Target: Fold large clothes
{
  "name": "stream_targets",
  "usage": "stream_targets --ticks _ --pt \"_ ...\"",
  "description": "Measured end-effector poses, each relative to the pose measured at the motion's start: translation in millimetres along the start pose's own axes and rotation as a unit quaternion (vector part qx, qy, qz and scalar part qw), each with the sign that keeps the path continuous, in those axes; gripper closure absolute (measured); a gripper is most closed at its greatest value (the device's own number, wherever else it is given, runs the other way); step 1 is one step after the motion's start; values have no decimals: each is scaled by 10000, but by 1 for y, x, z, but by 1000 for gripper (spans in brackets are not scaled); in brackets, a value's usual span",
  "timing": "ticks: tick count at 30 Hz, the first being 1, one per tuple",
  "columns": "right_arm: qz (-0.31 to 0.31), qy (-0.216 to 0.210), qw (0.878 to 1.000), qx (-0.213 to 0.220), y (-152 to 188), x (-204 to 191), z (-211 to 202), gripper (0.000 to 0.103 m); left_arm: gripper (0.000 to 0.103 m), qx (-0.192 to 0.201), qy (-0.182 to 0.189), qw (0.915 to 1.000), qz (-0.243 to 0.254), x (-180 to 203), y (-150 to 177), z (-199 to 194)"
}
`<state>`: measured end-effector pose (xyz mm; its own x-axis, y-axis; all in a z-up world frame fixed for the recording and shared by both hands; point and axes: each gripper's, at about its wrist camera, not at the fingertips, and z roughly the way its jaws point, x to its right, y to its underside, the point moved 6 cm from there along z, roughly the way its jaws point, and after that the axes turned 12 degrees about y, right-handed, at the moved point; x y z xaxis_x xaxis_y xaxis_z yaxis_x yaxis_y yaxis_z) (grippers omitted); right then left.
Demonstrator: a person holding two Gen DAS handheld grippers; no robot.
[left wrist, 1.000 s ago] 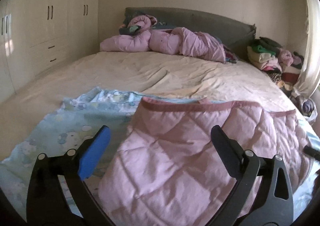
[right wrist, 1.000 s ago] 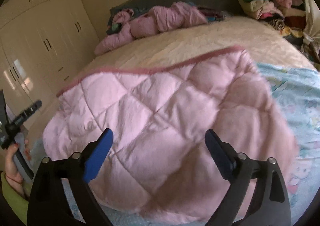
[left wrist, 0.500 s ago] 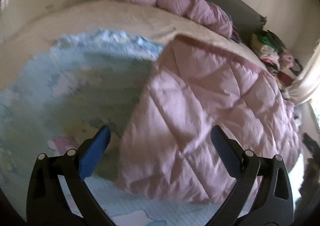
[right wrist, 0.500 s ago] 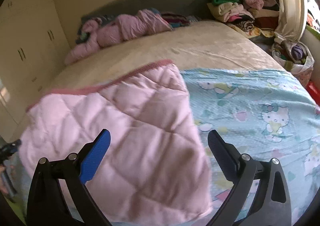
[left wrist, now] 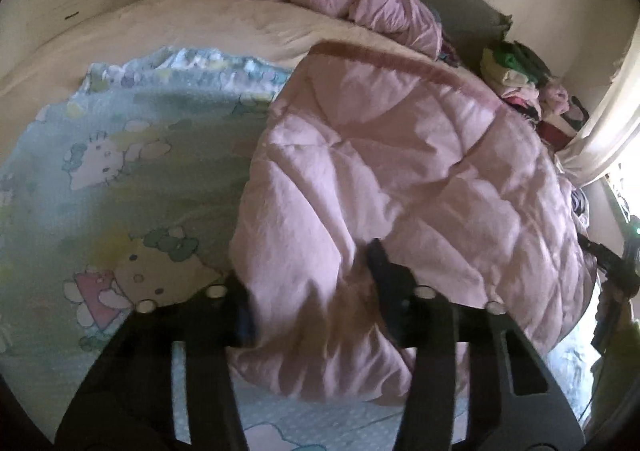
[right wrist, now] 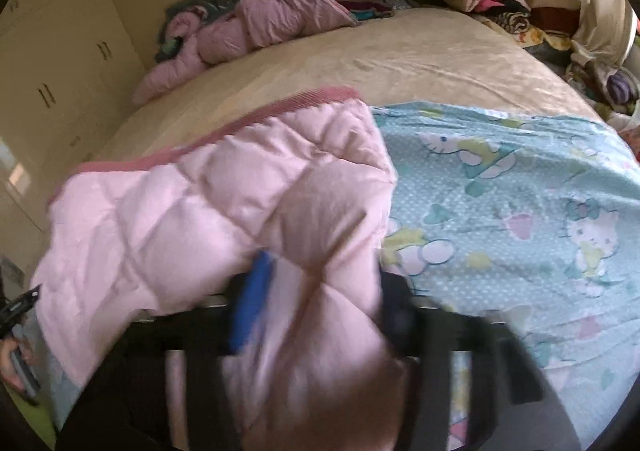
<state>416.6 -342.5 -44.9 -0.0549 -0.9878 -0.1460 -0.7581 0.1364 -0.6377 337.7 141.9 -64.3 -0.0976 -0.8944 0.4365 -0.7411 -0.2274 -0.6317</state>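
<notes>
The pink quilted blanket (left wrist: 400,179), already doubled over, lies on the patterned blue sheet (right wrist: 520,203) at the near edge of the bed (right wrist: 400,55), its darker pink trim facing the headboard. Both grippers are at its near edge. The left gripper (left wrist: 312,291) has its jaws narrowed around the blanket's near left corner, with padded fabric bunched between them. The right gripper (right wrist: 320,303) has its jaws narrowed around the near right corner, a thick fold of quilt bulging between the blue pad and the black finger — the view is blurred, so how firmly it bites is hard to say.

The step in hand looks like taking hold of the two near corners for another fold. The next move would call for lifting both corners together and carrying them toward the trimmed far edge, keeping them level so the bulky layers do not slip or skew — the padding is thick and may spring out of a light grip.
</notes>
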Motion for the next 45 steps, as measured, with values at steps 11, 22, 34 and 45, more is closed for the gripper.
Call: stream_targets --ticks 11,22,34,45 --pt "520 104 9894 1354 -44 3 -60 88 87 843 -45 9957 391 30 -63 -1" --pt "885 383 9896 1072 -66 12 -6 89 87 983 -374 9925 621 25 -79 39" --pt "1027 626 9905 666 -46 18 46 88 85 809 -563 9924 731 11 -75 61" --pt "1144 800 9901 154 -28 22 80 75 82 499 -716 9943 613 -3 -61 89"
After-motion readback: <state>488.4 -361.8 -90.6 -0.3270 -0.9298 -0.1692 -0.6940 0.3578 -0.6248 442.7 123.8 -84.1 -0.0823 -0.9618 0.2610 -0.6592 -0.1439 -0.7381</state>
